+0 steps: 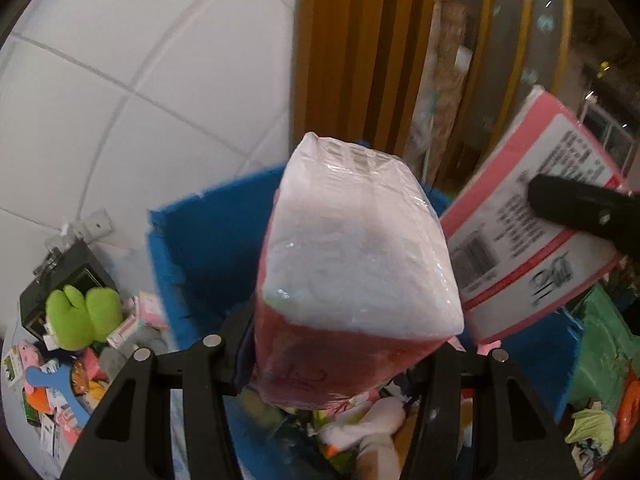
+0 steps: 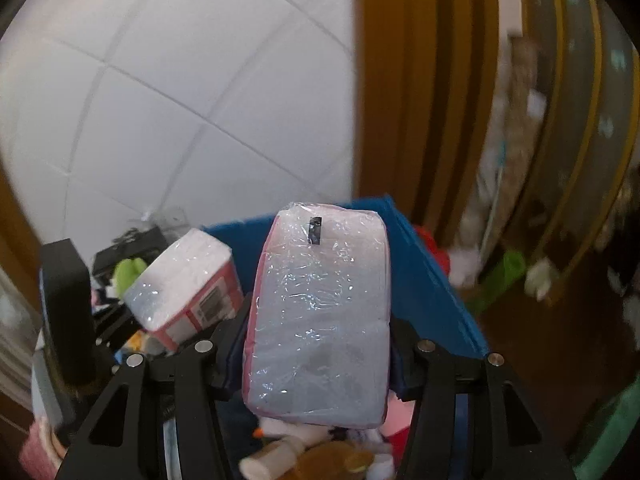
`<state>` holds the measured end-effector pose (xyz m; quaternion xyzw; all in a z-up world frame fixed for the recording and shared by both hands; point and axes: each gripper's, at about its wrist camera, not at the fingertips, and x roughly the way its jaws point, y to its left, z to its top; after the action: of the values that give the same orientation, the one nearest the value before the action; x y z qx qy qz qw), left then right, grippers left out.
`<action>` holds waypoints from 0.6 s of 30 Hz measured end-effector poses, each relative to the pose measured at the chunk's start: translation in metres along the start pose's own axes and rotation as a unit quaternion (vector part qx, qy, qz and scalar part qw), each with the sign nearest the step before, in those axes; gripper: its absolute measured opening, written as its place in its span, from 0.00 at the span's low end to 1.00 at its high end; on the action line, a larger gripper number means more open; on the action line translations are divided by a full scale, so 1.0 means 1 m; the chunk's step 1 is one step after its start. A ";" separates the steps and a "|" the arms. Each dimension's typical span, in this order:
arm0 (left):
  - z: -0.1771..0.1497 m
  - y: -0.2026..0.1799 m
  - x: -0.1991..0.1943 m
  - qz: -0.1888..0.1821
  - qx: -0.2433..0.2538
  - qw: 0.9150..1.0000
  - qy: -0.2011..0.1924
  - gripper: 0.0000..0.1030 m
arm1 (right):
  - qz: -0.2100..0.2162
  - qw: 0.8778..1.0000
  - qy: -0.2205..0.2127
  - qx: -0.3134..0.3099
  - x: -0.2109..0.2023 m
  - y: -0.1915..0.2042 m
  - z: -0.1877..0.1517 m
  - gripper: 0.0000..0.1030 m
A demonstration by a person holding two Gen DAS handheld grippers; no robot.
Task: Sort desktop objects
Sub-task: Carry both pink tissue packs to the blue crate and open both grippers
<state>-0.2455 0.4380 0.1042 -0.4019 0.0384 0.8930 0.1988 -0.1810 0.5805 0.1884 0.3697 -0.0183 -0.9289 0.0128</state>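
Tissue packs point(image 1: 360, 264) above bin point(image 1: 192, 248)

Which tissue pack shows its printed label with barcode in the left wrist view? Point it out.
The tissue pack in the right gripper, upper right, shows its barcode label. The tissue pack in the left gripper shows mostly plain white wrap.

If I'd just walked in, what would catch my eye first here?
Two pink, plastic-wrapped tissue packs, one clamped in each gripper: the left gripper holds the left tissue pack, the right gripper the right tissue pack. Both hang above a blue bin with soft toys inside. A lime-green plush lies in the clutter left of the bin.
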 end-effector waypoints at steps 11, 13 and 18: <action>0.027 0.001 0.137 0.085 -0.014 0.989 0.116 0.51 | 0.017 0.991 0.104 0.078 0.178 -0.055 0.013 0.52; 0.031 0.009 0.151 0.095 -0.026 0.987 0.124 0.51 | 0.021 0.991 0.105 0.086 0.199 -0.052 0.011 0.52; 0.029 0.025 0.186 0.141 -0.028 0.979 0.142 0.52 | 0.021 0.990 0.086 0.113 0.238 -0.060 0.005 0.52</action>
<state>-0.3868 0.4818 -0.0155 -0.5208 0.0980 0.8464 0.0522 -0.3576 0.6316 0.0259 0.4465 -0.1302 -0.8852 -0.0078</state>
